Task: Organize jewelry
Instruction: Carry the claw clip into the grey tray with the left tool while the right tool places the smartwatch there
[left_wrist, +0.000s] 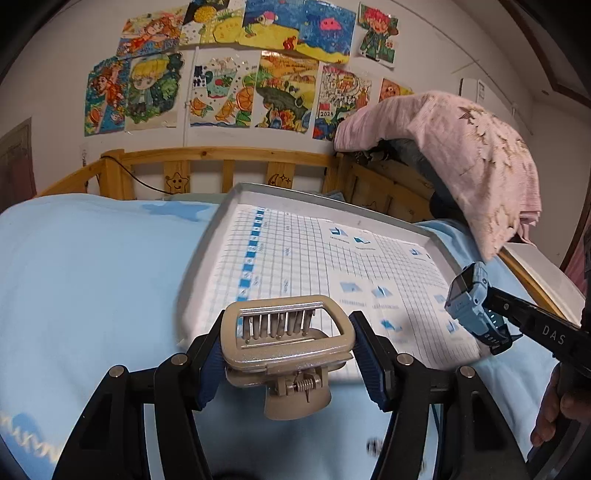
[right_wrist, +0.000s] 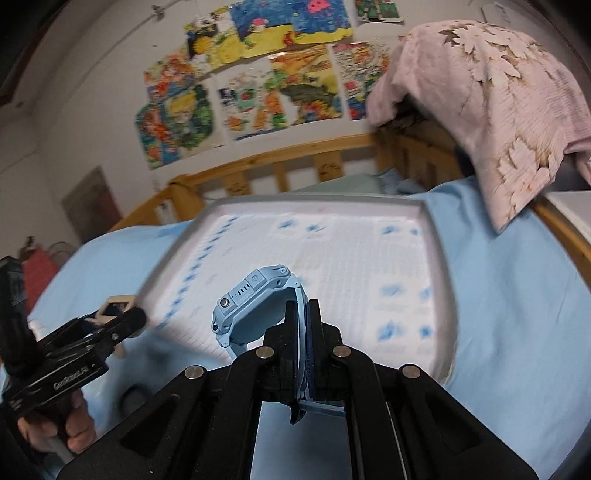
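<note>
A beige hair claw clip (left_wrist: 284, 354) sits crosswise between the blue pads of my left gripper (left_wrist: 289, 323), which is shut on its sides. It hangs above the near edge of a grey tray (left_wrist: 258, 189) lined with a gridded paper sheet. My right gripper (right_wrist: 303, 306) is shut on the strap of a light blue watch (right_wrist: 251, 310), held over the tray (right_wrist: 314, 201) with its case sticking out to the left. In the left wrist view the watch (left_wrist: 467, 295) and right gripper (left_wrist: 493, 301) are at the right. The right wrist view shows the left gripper (right_wrist: 129, 317) and clip (right_wrist: 117, 303) at the left.
The tray lies on a light blue bedsheet (left_wrist: 92, 277). A wooden bed rail (left_wrist: 221, 155) runs behind it, with a pink cloth (left_wrist: 461, 155) draped over its right corner. Children's drawings (left_wrist: 240, 66) cover the wall. A person's hand (right_wrist: 70, 424) grips the left handle.
</note>
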